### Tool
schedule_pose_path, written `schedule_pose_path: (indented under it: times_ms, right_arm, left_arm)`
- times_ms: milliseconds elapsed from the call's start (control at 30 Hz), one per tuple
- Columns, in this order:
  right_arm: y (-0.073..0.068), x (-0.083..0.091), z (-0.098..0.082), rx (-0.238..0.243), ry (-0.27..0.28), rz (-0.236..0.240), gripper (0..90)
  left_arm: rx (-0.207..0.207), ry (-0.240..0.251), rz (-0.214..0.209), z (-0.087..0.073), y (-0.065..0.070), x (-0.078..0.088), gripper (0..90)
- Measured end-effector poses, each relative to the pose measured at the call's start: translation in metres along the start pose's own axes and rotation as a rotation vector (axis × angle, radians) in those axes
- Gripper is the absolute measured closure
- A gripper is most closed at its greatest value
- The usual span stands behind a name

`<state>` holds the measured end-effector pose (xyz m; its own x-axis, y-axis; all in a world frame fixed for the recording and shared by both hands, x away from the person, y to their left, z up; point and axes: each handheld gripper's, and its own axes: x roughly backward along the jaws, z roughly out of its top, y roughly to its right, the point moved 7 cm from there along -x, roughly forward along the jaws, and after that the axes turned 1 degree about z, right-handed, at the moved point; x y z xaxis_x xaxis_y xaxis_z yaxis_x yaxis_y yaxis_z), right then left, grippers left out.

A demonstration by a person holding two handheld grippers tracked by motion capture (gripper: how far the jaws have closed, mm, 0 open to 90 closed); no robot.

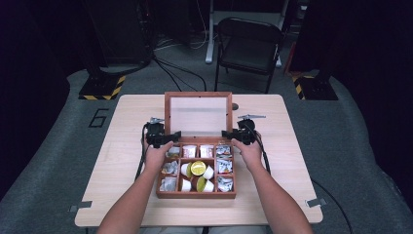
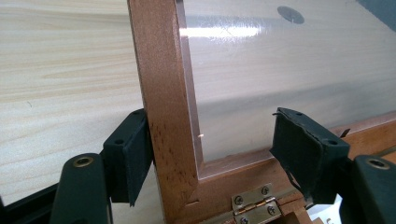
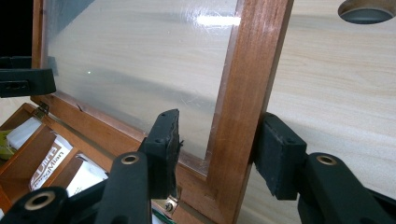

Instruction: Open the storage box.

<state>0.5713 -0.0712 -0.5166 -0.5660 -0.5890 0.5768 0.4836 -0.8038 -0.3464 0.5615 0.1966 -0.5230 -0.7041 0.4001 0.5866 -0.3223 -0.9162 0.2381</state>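
Wooden box [image 1: 197, 168], its glass-paned lid [image 1: 198, 113] stood open, sits mid-worktop [image 1: 126, 131] as you work both lid corners. From the high view, your left tool [image 1: 171, 136] and right tool [image 1: 229, 134] meet the lid's lower corners above compartments of sachets and small cups; bare worktop lies behind and to both sides, a folding chair [image 1: 248, 46] well beyond.

Left gripper view: the left tool [image 2: 212, 158] stands apart, one pad [image 2: 135, 154] against the frame's outer edge, the other off the pane, beside a brass hinge [image 2: 254, 205].

Right gripper view: the right tool [image 3: 217, 151] looks clamped on the lid's side rail [image 3: 243, 107]. Judged next: guide the lid about its hinges, minding the cups below.
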Motion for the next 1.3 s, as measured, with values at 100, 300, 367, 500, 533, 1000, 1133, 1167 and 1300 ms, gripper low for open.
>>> schedule_pose_path:
  times_ms: [100, 300, 367, 500, 533, 1000, 1133, 1167, 1300]
  right_arm:
    - [0.001, -0.001, 0.000, -0.005, -0.003, 0.006, 52.1]
    - [0.003, -0.002, -0.001, -0.033, -0.015, 0.019, 51.6]
    - [0.004, -0.003, -0.002, -0.040, -0.016, 0.023, 51.6]
    - [0.007, -0.006, -0.002, -0.054, -0.017, 0.037, 51.4]
    - [0.008, -0.006, -0.002, -0.051, -0.017, 0.039, 51.3]
    - [0.014, -0.012, -0.007, -0.158, -0.044, 0.060, 50.1]
    - [0.014, -0.013, -0.007, -0.169, -0.049, 0.063, 50.1]
    - [0.014, -0.013, -0.007, -0.172, -0.049, 0.064, 50.1]
    - [0.015, -0.014, -0.009, -0.189, -0.050, 0.066, 49.9]
  left_arm:
    - [0.003, -0.002, -0.003, 0.000, -0.002, -0.001, 30.1]
    - [0.021, -0.019, -0.020, -0.001, -0.003, -0.003, 30.1]
    - [0.025, -0.022, -0.020, -0.001, -0.004, -0.004, 30.0]
    - [0.042, -0.037, -0.032, -0.002, -0.005, -0.005, 30.0]
    - [0.049, -0.037, -0.037, -0.002, -0.006, -0.006, 30.0]
    - [0.128, -0.080, -0.076, -0.007, -0.010, -0.012, 29.6]
    - [0.140, -0.086, -0.078, -0.007, -0.011, -0.012, 29.5]
    - [0.142, -0.093, -0.081, -0.007, -0.011, -0.012, 29.5]
    - [0.156, -0.103, -0.087, -0.008, -0.012, -0.013, 29.4]
